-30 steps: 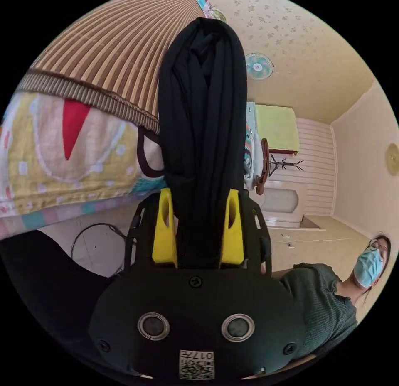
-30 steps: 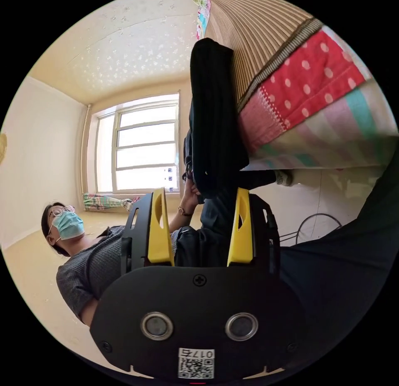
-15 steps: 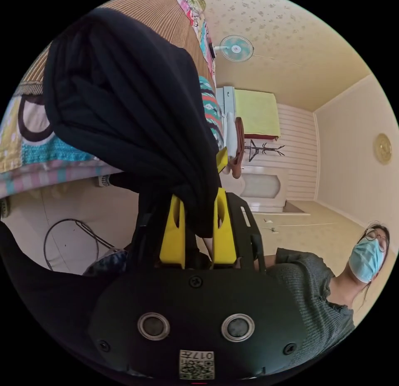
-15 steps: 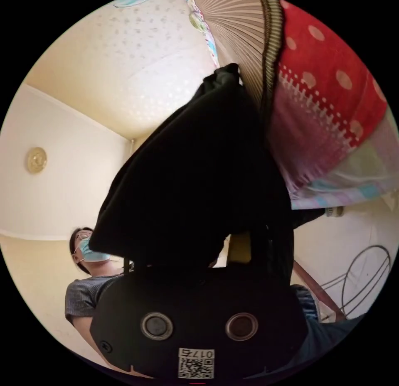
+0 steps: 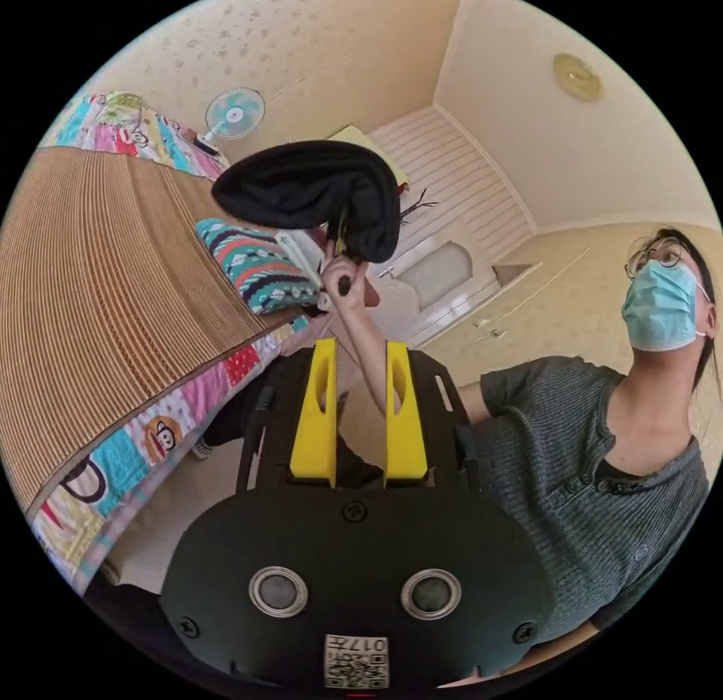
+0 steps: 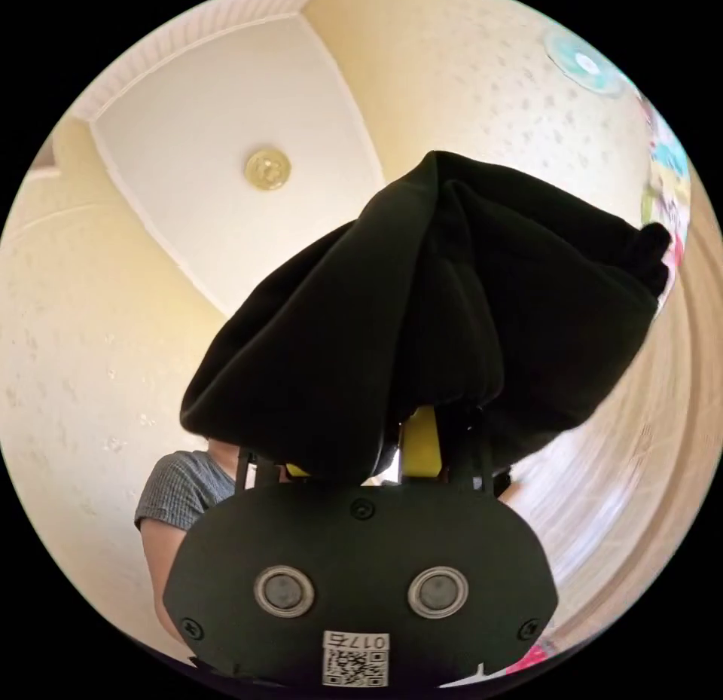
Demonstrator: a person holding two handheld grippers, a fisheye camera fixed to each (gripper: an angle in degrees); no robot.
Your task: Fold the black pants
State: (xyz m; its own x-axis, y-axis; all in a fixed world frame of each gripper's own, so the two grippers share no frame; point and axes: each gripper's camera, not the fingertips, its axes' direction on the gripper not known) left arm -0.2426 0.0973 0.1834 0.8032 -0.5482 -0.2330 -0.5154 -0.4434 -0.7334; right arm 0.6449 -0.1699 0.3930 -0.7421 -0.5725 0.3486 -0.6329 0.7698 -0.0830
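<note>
Left gripper view: you look from low beside the bed [image 5: 113,293], angled up past this view's own jaws toward your raised hand [image 5: 343,267], the far wall and the ceiling. The bundled black pants [image 5: 309,184] sit well off, above the bed's edge. Right gripper view: the camera faces nearly straight up at the ceiling, with the same pants [image 6: 452,316] very close, draped over its jaws. Both views share the pants, the ceiling lamp [image 5: 578,76] [image 6: 267,169], the wall fan [image 5: 235,114] [image 6: 584,61] and your grey sleeve.
</note>
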